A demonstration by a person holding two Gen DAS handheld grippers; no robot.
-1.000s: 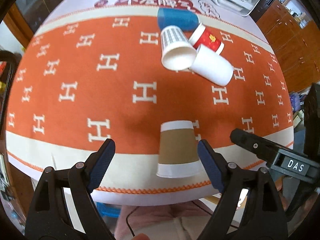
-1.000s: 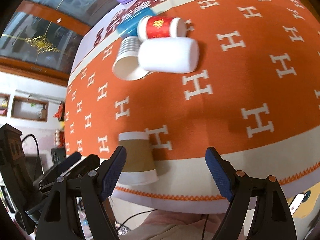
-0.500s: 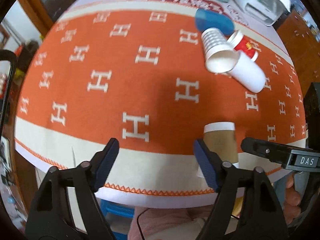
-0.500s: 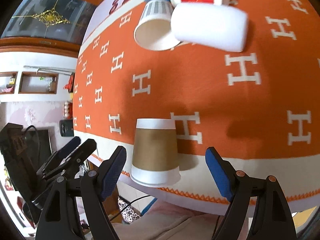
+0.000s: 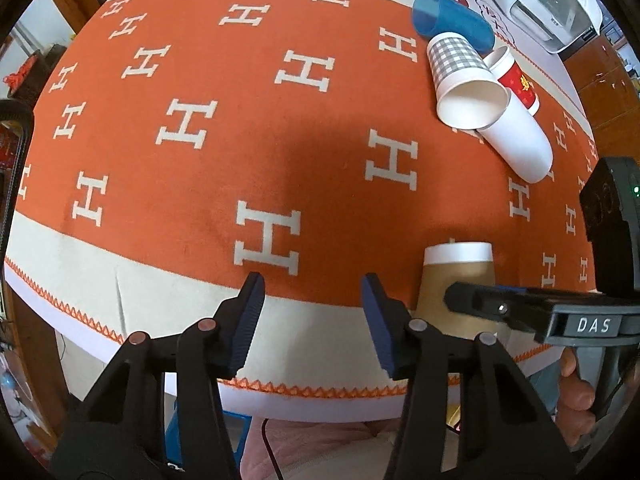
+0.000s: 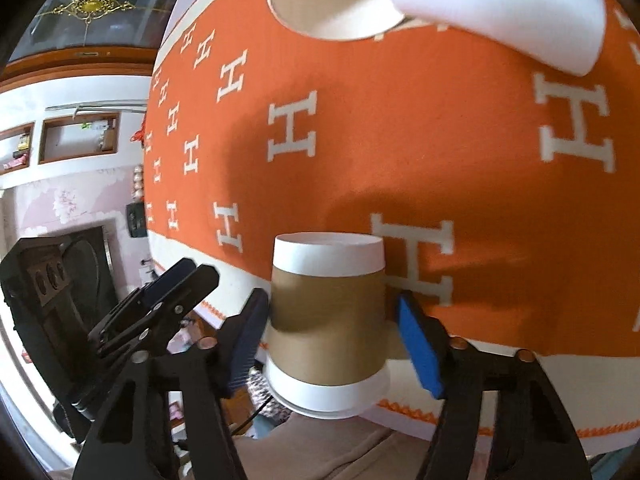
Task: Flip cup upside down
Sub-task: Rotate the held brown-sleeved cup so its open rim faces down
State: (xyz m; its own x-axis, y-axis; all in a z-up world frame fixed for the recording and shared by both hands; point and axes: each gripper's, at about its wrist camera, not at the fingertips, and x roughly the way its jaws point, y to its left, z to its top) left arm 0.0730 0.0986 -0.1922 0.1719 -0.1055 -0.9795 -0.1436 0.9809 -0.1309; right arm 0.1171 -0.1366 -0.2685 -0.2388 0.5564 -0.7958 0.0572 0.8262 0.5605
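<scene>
The brown paper cup [image 6: 326, 320] stands near the close edge of the table, its wide mouth down and its narrower base up, so as far as these views show it already sits upside down; whether this is the finished flip or the start of turning it back cannot be told. The right gripper [image 6: 332, 334] straddles the cup at mid-height, one blue pad [image 6: 420, 344] just beside the cup's right wall and the other against or nearly against its left wall; the jaws are closing around it but a firm grip is not clear, so contact cannot be confirmed. In the left wrist view the same cup [image 5: 456, 280] shows to the right, partly hidden behind the right tool. The left gripper [image 5: 312, 320] hovers over the near border of the cloth with jaws apart and nothing between them. The surface is an orange tablecloth [image 5: 240, 140] with white H marks and a cream border. At the far right lie a checked cup [image 5: 460, 76], a plain white cup [image 5: 516, 140], a red cup [image 5: 516, 80] and a blue cup [image 5: 452, 20], all on their sides in a cluster. A white appliance [image 5: 548, 4] sits beyond them, and a wooden cabinet [image 5: 608, 80] stands at the far right.
</scene>
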